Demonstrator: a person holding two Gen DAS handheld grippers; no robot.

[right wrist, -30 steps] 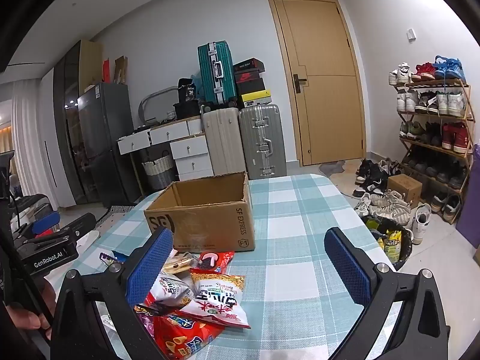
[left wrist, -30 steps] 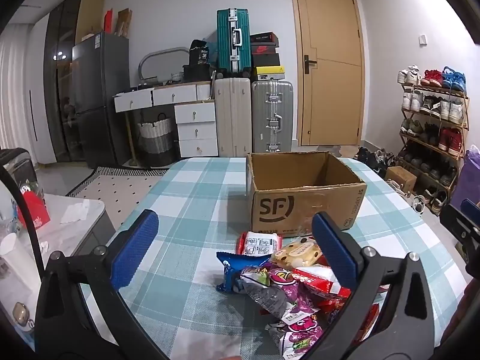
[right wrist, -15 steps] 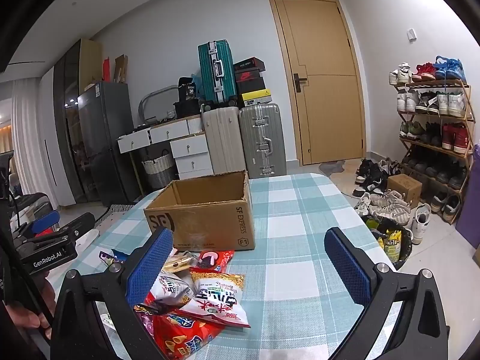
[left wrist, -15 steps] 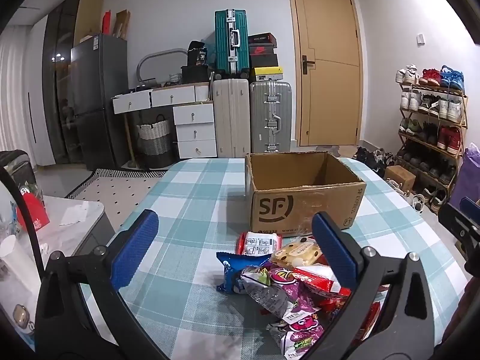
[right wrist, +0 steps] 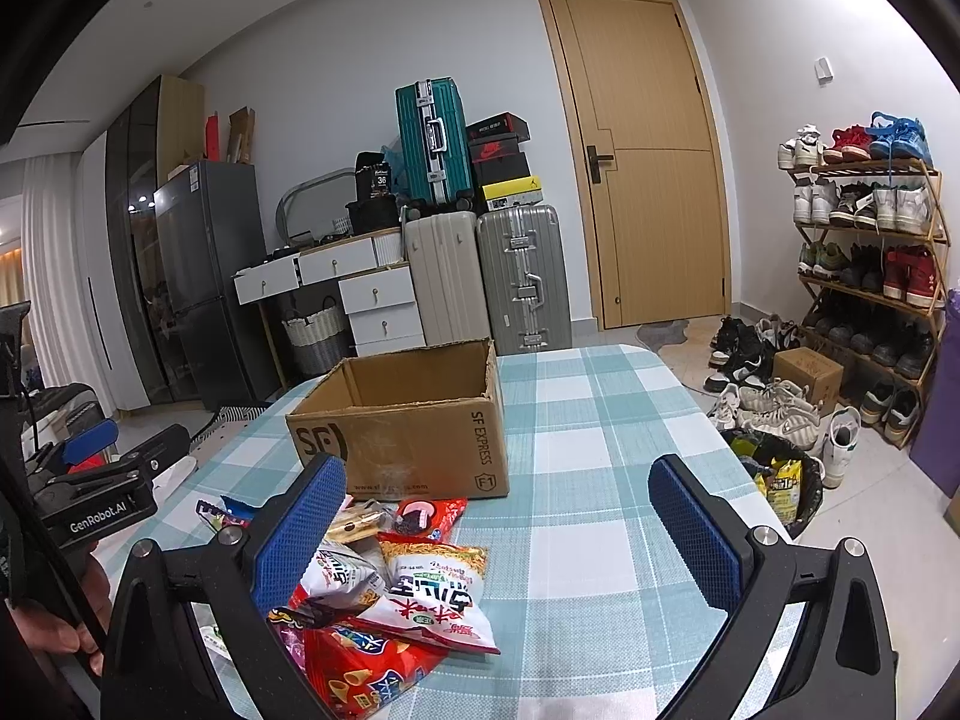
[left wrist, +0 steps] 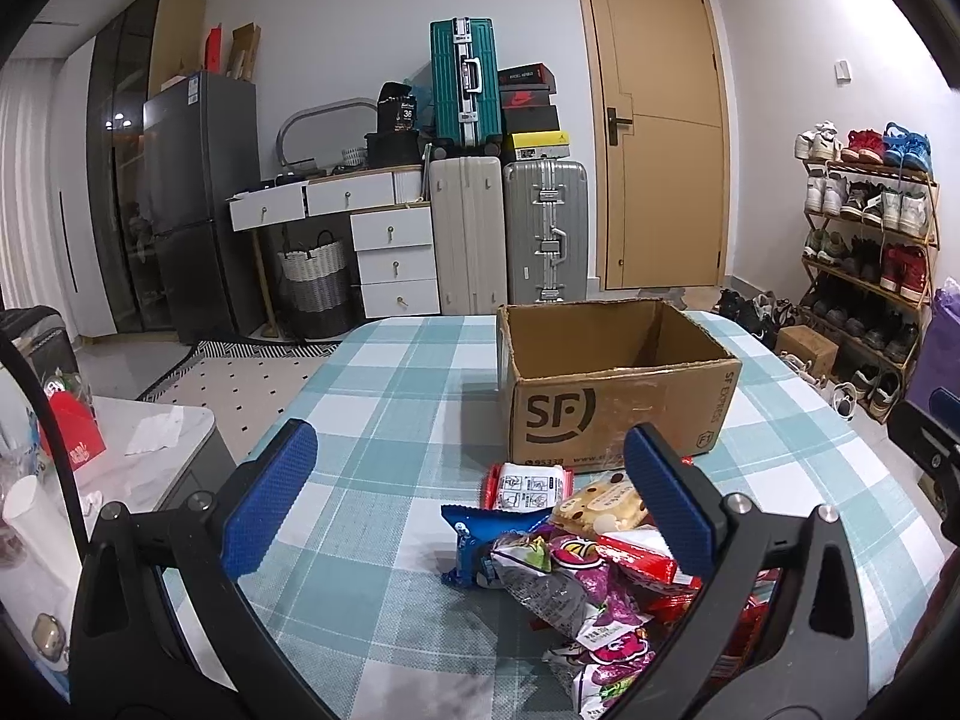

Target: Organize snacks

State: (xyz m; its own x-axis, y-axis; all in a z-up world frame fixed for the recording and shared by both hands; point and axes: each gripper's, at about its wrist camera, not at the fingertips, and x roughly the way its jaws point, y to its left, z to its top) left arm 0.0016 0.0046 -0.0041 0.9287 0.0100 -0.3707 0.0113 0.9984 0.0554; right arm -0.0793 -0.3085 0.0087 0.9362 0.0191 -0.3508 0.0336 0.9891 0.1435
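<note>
An open, empty cardboard SF box (left wrist: 618, 402) stands on the checked tablecloth (left wrist: 390, 408); it also shows in the right wrist view (right wrist: 408, 432). A pile of snack packets (left wrist: 576, 558) lies in front of the box; the right wrist view shows it too (right wrist: 390, 588). My left gripper (left wrist: 465, 504) is open and empty, above the pile's left side. My right gripper (right wrist: 498, 528) is open and empty, above the pile's right edge. The left gripper also shows at the left of the right wrist view (right wrist: 96, 480).
A side table with a red packet and paper cup (left wrist: 72, 450) stands left of the table. A shoe rack (right wrist: 864, 276), loose shoes and a bin (right wrist: 774, 480) are on the right. Suitcases (left wrist: 510, 240), drawers and a fridge (left wrist: 192, 204) line the back wall.
</note>
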